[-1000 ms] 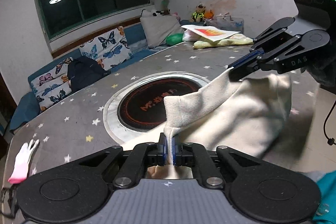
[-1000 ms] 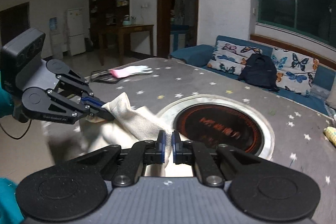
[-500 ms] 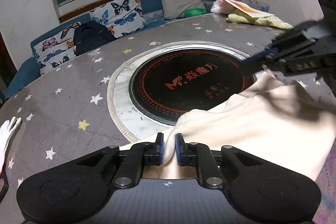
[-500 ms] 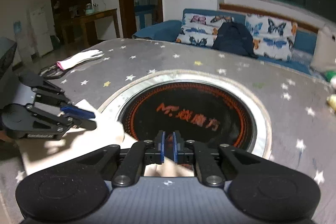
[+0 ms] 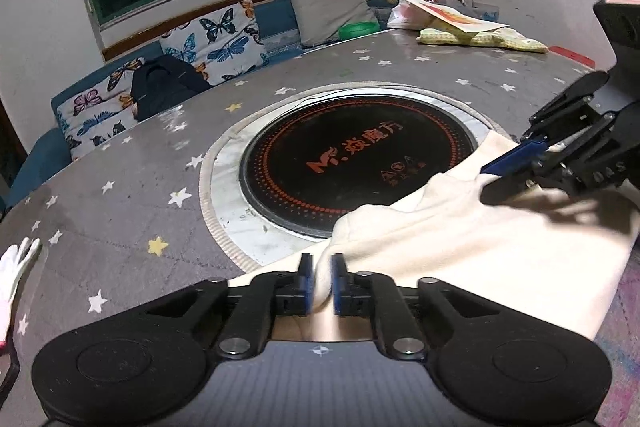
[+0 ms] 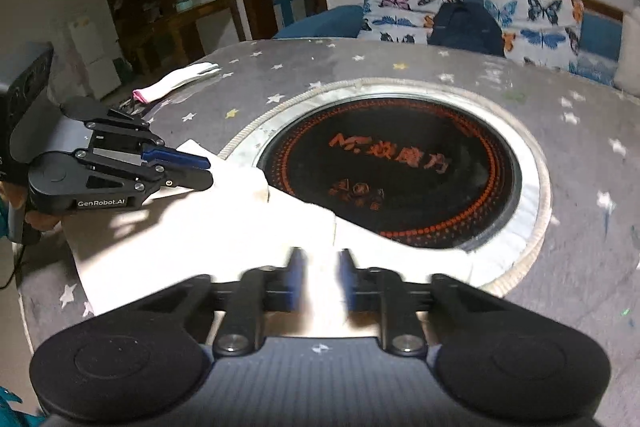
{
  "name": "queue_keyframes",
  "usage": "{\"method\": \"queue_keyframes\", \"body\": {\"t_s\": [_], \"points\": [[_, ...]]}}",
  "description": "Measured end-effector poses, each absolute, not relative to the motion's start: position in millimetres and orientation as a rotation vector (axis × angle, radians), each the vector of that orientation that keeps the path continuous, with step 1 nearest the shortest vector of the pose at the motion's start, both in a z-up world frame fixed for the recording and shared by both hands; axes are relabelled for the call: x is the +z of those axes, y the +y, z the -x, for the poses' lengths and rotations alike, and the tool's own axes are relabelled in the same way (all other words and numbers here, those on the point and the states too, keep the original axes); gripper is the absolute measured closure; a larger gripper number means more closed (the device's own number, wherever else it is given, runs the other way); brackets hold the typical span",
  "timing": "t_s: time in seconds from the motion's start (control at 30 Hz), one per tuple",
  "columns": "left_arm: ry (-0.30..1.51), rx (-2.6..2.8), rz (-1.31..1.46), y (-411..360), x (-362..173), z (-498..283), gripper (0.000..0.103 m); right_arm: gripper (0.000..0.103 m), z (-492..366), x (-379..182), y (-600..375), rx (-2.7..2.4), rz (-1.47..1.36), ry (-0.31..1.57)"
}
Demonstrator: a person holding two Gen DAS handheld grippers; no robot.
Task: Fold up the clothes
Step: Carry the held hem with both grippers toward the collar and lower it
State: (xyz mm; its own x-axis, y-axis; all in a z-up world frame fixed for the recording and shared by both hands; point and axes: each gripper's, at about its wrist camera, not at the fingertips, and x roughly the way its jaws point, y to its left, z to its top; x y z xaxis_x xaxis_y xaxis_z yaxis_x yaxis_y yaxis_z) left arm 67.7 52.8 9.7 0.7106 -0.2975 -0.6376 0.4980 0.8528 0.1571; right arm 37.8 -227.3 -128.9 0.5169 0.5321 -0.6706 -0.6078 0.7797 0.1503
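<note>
Cream garment (image 5: 460,251) flat on table (image 5: 120,195); left gripper (image 5: 320,277) fingers pinch fold; right gripper (image 6: 320,275) fingers parted above cloth.

Your right gripper (image 6: 320,279) shows motion-blurred blue fingertips (image 6: 295,277), so you cannot tell whether they touch the cream fabric garment (image 6: 192,243) beneath. That garment's near edge hides behind both gripper bodies. The white glove with pink cuff (image 5: 14,267) is cut off by the left wrist view's edge.
</note>
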Motion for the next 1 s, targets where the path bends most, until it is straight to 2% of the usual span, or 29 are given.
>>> {"method": "queue_keyframes", "body": {"t_s": [0.07,0.33,0.5,0.6,0.63,0.83,1.0], "points": [[0.625,-0.445,-0.336,51.7,12.7,-65.6,0.096,0.097,-34.7,-120.2,-224.5,0.679,0.137,0.726],[0.555,-0.380,-0.312,51.5,24.1,-69.1,0.096,0.097,-30.9,-91.8,-218.4,0.627,0.189,0.555],[0.622,-0.345,-0.376,43.0,-0.8,-79.9,0.090,0.096,-44.8,-126.4,-206.2,0.577,0.246,0.640],[0.610,-0.324,-0.400,44.4,-2.6,-77.4,0.078,0.092,-45.4,-131.4,-203.7,0.560,0.258,0.658],[0.609,-0.315,-0.397,46.3,-0.9,-77.4,0.073,0.087,-44.3,-128.4,-204.0,0.555,0.262,0.648],[0.568,-0.298,-0.330,48.9,17.7,-69.0,0.074,0.085,-41.5,-110.2,-204.8,0.583,0.210,0.601],[0.546,-0.368,-0.270,41.4,28.0,-46.2,0.075,0.085,-52.5,-118.4,-185.6,0.665,0.180,0.661]]}}
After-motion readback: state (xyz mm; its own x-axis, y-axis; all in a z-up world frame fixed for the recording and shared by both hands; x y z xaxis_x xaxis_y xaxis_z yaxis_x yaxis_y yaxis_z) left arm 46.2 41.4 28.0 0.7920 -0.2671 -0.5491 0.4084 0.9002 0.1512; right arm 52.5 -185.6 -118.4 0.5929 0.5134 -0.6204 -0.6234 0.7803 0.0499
